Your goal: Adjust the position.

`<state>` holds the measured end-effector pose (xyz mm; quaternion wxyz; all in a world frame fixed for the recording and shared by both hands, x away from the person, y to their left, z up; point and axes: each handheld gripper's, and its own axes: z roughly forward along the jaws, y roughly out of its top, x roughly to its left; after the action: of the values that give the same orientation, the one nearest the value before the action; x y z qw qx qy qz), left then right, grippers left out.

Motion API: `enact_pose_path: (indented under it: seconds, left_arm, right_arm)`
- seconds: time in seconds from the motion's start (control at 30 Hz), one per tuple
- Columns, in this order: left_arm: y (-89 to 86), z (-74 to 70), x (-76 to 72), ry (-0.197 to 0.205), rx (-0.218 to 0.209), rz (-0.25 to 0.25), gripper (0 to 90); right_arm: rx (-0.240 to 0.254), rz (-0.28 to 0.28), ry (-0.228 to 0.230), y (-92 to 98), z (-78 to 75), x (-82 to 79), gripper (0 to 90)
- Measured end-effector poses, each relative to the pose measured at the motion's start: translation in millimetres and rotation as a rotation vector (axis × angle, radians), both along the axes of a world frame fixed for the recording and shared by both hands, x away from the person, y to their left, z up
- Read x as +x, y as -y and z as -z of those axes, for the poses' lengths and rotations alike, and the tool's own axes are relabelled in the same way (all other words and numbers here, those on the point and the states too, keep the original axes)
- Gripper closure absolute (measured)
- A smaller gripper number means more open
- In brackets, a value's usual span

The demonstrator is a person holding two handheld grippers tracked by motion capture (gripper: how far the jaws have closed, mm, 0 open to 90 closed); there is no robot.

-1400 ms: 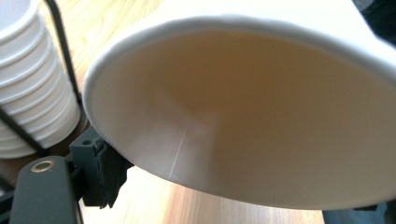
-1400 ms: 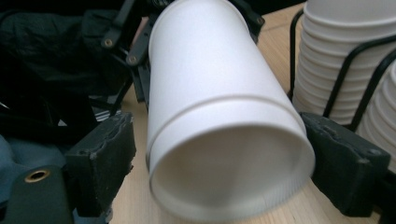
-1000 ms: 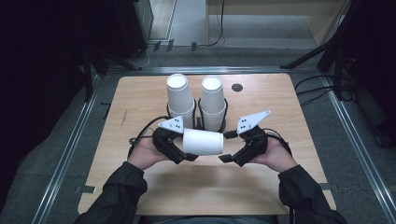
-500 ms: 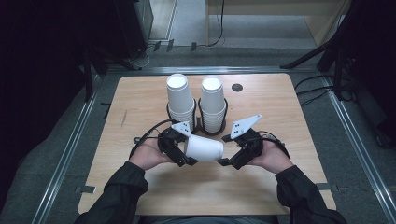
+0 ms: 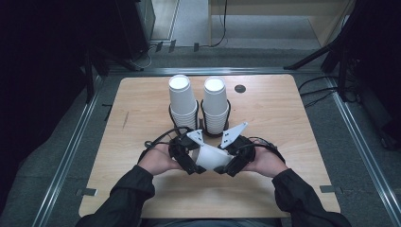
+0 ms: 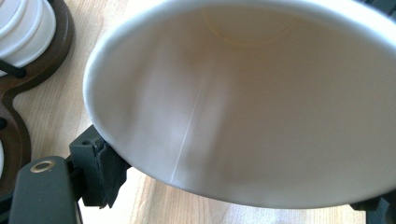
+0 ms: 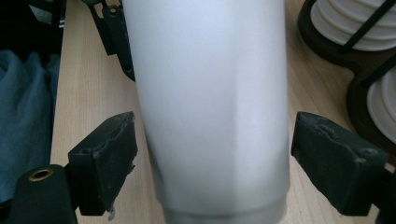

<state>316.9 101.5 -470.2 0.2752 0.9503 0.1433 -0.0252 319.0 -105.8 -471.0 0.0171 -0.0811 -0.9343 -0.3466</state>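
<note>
A white paper cup (image 5: pixel 211 158) lies on its side just above the table between my two grippers. My left gripper (image 5: pixel 196 161) is shut on the cup's wide mouth end. In the left gripper view I look into the cup (image 6: pixel 261 102), and the left pad (image 6: pixel 100 168) presses on its outer wall. My right gripper (image 5: pixel 226 163) stands open around the cup's base end. In the right gripper view the cup (image 7: pixel 215 102) runs between the pads (image 7: pixel 105 161), with a thin gap on each side. The gripper (image 7: pixel 219 163) does not touch it.
Two tall stacks of white cups (image 5: pixel 182 101) (image 5: pixel 215 104) stand upside down in a dark wooden holder with wire rings (image 5: pixel 203 124), just beyond the grippers. The holder's base (image 6: pixel 18 116) (image 7: pixel 327 46) lies close to both. A small dark hole (image 5: pixel 240 88) marks the table's far right.
Both hands have come nearer to the person and lower, carrying the cup along. The right gripper has closed in from the right, and its jaws now straddle the cup's base end.
</note>
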Motion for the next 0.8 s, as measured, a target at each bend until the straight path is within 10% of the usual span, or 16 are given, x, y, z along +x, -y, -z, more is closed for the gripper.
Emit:
enact_pose_path:
  seconds: [0.33,0.47,0.8]
  left_arm:
    - [2.5,-1.6,-1.1,0.007,0.006,-0.007,13.1]
    - [-0.7,0.1,2.1,-0.059,0.007,-0.017,11.8]
    - [-5.1,-2.6,1.2,-0.018,-0.044,-0.042,6.7]
  right_arm:
    - [-0.049,-0.017,0.02,-10.8,7.0,0.2,19.3]
    - [-0.044,-0.039,0.031,-11.6,5.5,-1.4,21.7]
    - [-0.016,-0.023,0.028,-7.0,2.1,0.1,21.5]
